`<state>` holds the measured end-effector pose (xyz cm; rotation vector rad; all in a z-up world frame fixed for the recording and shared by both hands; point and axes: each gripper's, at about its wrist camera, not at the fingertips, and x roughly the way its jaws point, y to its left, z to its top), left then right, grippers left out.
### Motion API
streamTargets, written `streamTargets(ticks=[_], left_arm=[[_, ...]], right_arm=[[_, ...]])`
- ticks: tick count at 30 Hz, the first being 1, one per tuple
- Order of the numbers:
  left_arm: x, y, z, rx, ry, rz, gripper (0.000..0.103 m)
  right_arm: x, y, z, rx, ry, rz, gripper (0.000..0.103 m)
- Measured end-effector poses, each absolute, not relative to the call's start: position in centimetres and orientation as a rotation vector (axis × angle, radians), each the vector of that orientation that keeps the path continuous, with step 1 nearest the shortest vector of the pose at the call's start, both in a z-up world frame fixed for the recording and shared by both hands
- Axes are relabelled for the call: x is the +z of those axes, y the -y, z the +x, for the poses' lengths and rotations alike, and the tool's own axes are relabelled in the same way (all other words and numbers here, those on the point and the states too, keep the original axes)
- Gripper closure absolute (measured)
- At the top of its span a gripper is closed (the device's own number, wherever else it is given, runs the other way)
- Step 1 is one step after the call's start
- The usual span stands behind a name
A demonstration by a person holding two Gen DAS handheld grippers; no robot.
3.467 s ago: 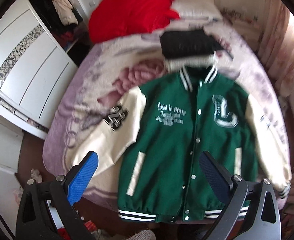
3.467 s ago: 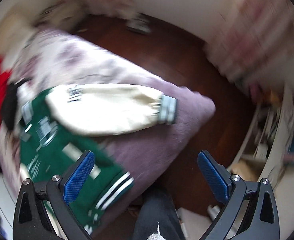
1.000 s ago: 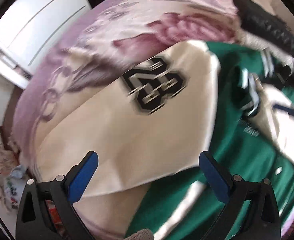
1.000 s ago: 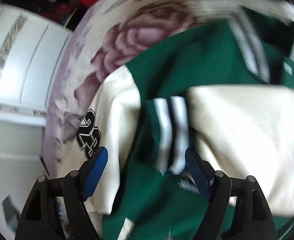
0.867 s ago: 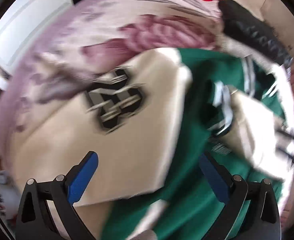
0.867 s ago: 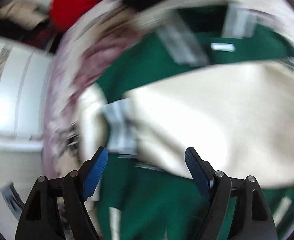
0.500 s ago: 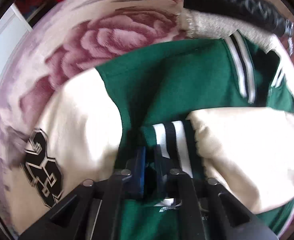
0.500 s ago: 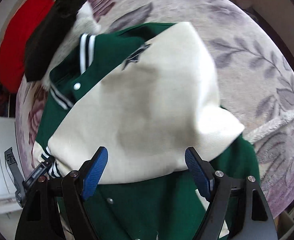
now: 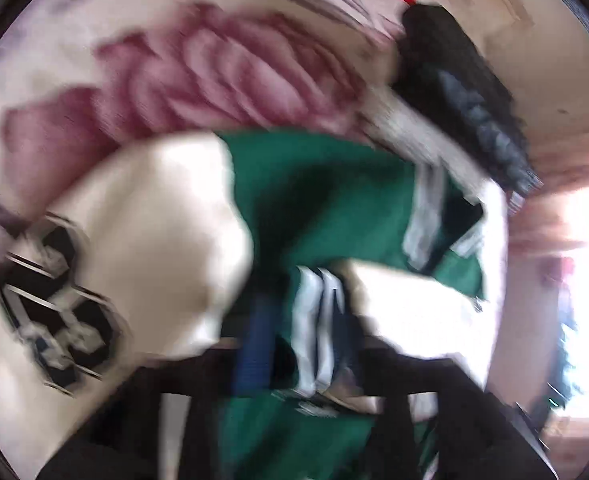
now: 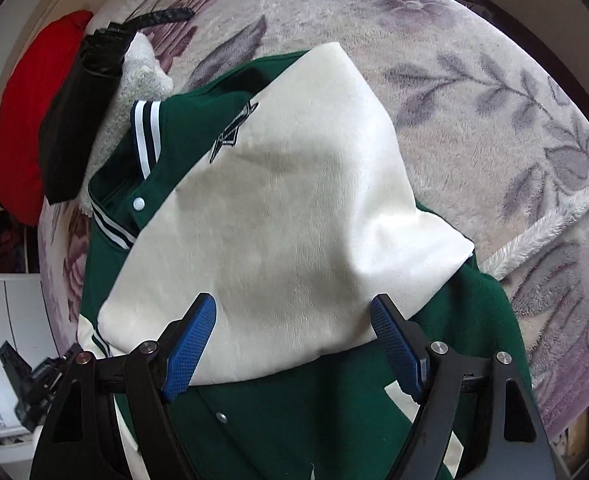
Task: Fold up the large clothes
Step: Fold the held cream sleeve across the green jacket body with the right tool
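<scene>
Sleeve cuff pinched, fold half laid

The left gripper (image 9: 294,344) clamped the striped cuff (image 9: 318,320); the right gripper (image 10: 294,344) hung open over the cream sleeve (image 10: 278,216) of the green jacket (image 10: 334,420) on the bedspread (image 10: 494,80); a careless tug could undo the fold.

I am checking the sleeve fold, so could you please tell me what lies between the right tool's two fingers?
In the right wrist view, the cream sleeve folded over the green jacket fills the gap between the open right tool's fingers, which do not grip it.

A home bedroom: floral-blanketed bed (image 10: 474,80) beside a white wardrobe (image 10: 10,320).
</scene>
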<state>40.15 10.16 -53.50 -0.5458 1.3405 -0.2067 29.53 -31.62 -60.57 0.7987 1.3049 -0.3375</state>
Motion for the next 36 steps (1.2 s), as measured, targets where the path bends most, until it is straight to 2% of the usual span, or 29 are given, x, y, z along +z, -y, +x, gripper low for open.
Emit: streamTargets(ticks=[1, 4, 6, 8, 10, 15, 21, 23, 24, 25, 27, 29, 31, 33, 34, 35, 36], left_arm=[[-53.9, -9.5, 39.8, -0.216, -1.347, -0.530, 0.017], [-56.4, -7.4, 40.2, -0.242, -1.394, -0.467, 0.017], [-57.7, -5.5, 40.5, -0.200, -1.380, -0.328, 0.024], [-57.9, -3.7, 40.5, -0.162, -1.344, -0.158, 0.073], [-57.3, -3.3, 40.3, -0.118, -1.297, -0.077, 0.094], [-54.5, -6.0, 39.3, -0.090, -1.196, -0.196, 0.095], [-58.6, -6.7, 40.5, -0.081, -1.292, -0.230, 0.094], [-58.7, -7.1, 40.3, -0.086, -1.306, -0.258, 0.090], [-58.5, -7.0, 40.4, -0.093, -1.312, -0.268, 0.090], [-58.0, -7.0, 40.2, -0.100, -1.312, -0.272, 0.089], [-56.7, -7.2, 39.7, -0.101, -1.308, -0.262, 0.085], [-55.0, -8.0, 38.7, -0.115, -1.290, -0.275, 0.067], [-53.1, -10.0, 37.0, -0.104, -1.261, -0.320, 0.065], [-51.3, -13.1, 34.0, -0.090, -1.238, -0.397, 0.041], [-50.8, -15.0, 31.8, -0.071, -1.232, -0.446, 0.014], [-50.7, -16.1, 30.7, -0.054, -1.230, -0.484, 0.006], [-50.7, -18.0, 28.5, -0.022, -1.230, -0.538, 0.006]], right_arm=[[-60.7, 31.4, 29.4, -0.340, -1.312, 0.791, 0.021], [-61.5, 31.0, 29.0, -0.342, -1.330, 0.809, 0.021], [-62.0, 30.7, 28.9, -0.349, -1.343, 0.822, 0.021], [-62.4, 30.3, 29.1, -0.349, -1.352, 0.829, 0.021], [-62.3, 30.1, 29.3, -0.345, -1.353, 0.831, 0.021], [-60.5, 29.8, 29.5, -0.358, -1.313, 0.772, 0.021], [-61.0, 30.6, 29.9, -0.362, -1.286, 0.747, 0.021], [-63.6, 31.1, 30.5, -0.383, -1.334, 0.715, 0.024], [-65.6, 31.5, 30.8, -0.407, -1.382, 0.695, 0.035], [-67.4, 31.8, 31.0, -0.426, -1.433, 0.697, 0.039], [-68.4, 32.1, 31.7, -0.445, -1.466, 0.684, 0.039], [-66.6, 31.7, 32.5, -0.450, -1.472, 0.646, 0.039], [-64.6, 31.2, 32.2, -0.402, -1.438, 0.701, 0.038], [-62.5, 30.0, 31.6, -0.350, -1.425, 0.743, 0.031], [-61.6, 29.1, 31.3, -0.326, -1.427, 0.746, 0.031], [-60.9, 28.0, 31.0, -0.302, -1.442, 0.739, 0.031], [-60.6, 26.9, 30.8, -0.286, -1.458, 0.729, 0.030]])
